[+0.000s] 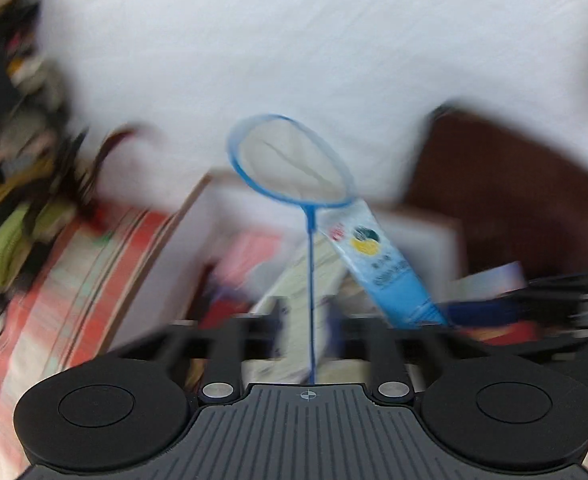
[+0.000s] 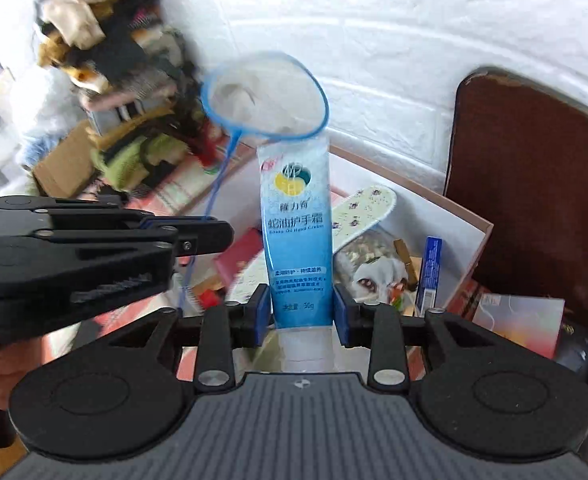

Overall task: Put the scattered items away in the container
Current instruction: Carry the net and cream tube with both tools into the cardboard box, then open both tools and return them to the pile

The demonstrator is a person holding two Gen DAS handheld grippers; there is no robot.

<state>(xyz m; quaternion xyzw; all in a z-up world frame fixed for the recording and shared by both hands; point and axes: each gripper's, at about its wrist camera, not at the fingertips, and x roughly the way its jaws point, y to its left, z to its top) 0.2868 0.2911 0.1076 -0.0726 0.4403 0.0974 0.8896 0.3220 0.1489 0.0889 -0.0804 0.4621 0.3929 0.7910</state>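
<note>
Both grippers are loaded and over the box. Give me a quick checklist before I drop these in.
1. Right gripper holding the hand cream tube: ok, blue pads clamp its lower end, tube upright.
2. Left gripper holding the blue net: ok, thin handle runs between its closed fingers.
3. White box below both loads: ok, open top, already holding an insole and small packs.
4. Clearance between the grippers: not ok, the left one sits close beside the tube.
5. Net hoop clear of the tube top: cannot tell, they overlap in the right view.
6. Left view sharpness: not ok, heavy motion blur.
</note>
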